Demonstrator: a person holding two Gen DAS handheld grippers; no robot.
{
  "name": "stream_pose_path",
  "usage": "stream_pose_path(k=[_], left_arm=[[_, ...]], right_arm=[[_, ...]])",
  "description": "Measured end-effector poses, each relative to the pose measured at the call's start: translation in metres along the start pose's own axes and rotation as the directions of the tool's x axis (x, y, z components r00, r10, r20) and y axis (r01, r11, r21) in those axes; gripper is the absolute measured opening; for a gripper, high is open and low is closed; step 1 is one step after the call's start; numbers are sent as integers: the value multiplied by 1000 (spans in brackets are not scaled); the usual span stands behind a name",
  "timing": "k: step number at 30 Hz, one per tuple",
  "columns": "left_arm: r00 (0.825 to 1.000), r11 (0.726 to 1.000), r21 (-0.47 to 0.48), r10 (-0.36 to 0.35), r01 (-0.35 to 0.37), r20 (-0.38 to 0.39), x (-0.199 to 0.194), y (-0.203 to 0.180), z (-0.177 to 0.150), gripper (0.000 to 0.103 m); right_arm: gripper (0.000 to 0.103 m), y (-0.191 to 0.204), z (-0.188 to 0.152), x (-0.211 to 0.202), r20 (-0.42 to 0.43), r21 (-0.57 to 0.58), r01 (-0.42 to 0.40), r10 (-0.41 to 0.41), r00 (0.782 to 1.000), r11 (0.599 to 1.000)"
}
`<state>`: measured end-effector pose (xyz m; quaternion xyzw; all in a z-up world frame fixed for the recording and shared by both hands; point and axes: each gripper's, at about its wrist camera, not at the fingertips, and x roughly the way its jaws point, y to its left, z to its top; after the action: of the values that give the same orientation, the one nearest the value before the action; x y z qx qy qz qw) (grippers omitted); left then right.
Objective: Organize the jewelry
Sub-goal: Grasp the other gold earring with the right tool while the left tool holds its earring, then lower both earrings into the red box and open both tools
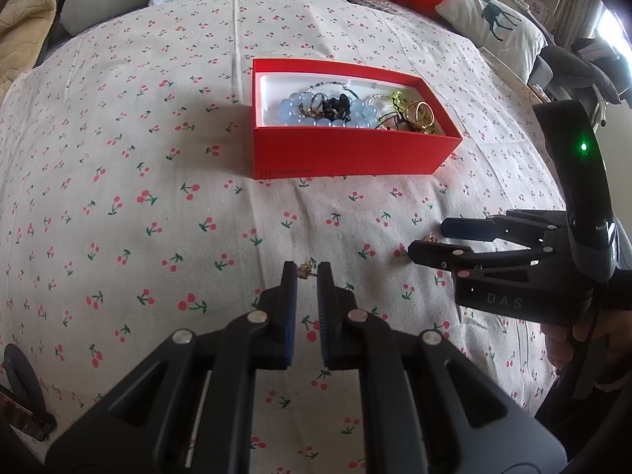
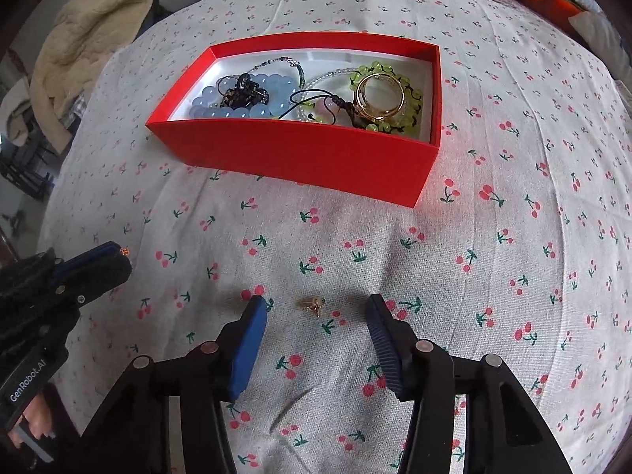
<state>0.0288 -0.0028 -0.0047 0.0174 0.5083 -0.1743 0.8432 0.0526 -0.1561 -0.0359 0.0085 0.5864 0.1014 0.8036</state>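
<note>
Pinching a tiny gold trinket (image 1: 307,268) at its very tips, the left gripper (image 1: 307,276) hung clenched over the cherry-print bedspread (image 1: 130,197), with the red box (image 1: 347,150) of blue beads, dark cord and gold rings well apart beyond it; the right gripper (image 1: 428,243) reached in from the side, jaws parted, a second gold piece just showing between its fingers. Seen from the right wrist, that second earring-like piece (image 2: 312,306) lay loose on the cloth midway between the released right gripper's (image 2: 314,308) blue pads (image 2: 247,349), which stood clear of it on both sides, while the left gripper (image 2: 118,252) showed at the frame's edge with a gold glint at its tips. A clean pickup seemingly called for lowering the tips until they bracketed the piece, closing slowly so it neither skidded nor snagged the fabric, then carrying it to the box (image 2: 300,158).
</note>
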Motion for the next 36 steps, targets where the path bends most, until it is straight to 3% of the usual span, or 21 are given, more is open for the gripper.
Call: stream_pose_path(k=[7,20,29,36], left_arm=[[1000,1000,0,4,-4,-5,2,-1,-1,11],[1000,1000,-17,-3,4,19,-4,1,8,11],[995,997,-61,-43,49,91,-16,-4,42,11],[989,988,-124,-81,96,122,-8,-2,73,11]], right_arm=[[13,7,5,5,-17,-13,28,-28,999,1000],[12,10,4,-14,-5,2,10,-10,1000,1000],[12,-1,17,-64,127,55,-55,48,991,997],[12,-8,40,-78,214,109,-107,82,973,988]])
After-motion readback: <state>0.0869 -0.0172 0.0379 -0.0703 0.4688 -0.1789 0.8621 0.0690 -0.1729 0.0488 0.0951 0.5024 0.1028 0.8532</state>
